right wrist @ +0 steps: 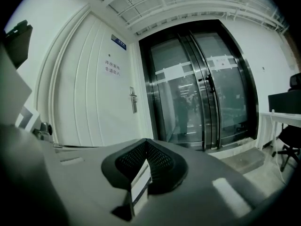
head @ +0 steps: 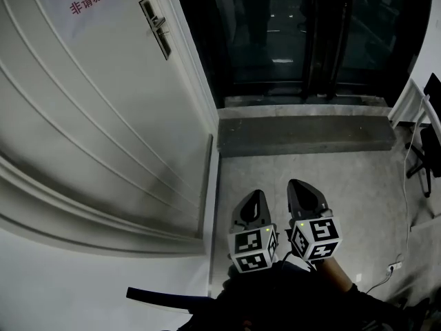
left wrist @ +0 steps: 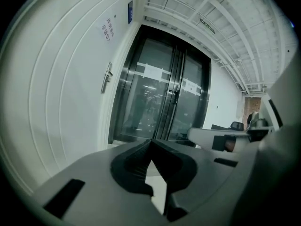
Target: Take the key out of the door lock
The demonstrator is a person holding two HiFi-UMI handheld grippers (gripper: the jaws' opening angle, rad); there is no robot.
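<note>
- Puts the lock [head: 157,33] high on the white door [head: 89,116]; shows no key at it in any view (too small and too far to make out).
- Holds the left gripper [head: 256,197] well apart from the lock, low and to its right, pinched closed on nothing.
- Holds the right gripper [head: 300,185] a little farther right of the lock, likewise pressed together and empty.
- Leaves the whole reach to the lock undone, so likely sits at the very start of the task.
- Risks arriving at the lock with closed jaws and knocking the key instead of straddling it; calls for parting one pair before contact.
- Risks closing on the handle [head: 158,22] of the lock rather than on the key, given so small a target so close to it.
- Risks pulling at a slant, or with the key turned off its release angle; would probably jam or bend it, or tug the door.
- Risks a thin pinch on smooth metal: slipping off, or dropping the key to the floor [head: 344,185] below the lock.
- Risks the two grippers bumping each other if both crowd in at the lock; better to send one and park the other away from it.
</note>
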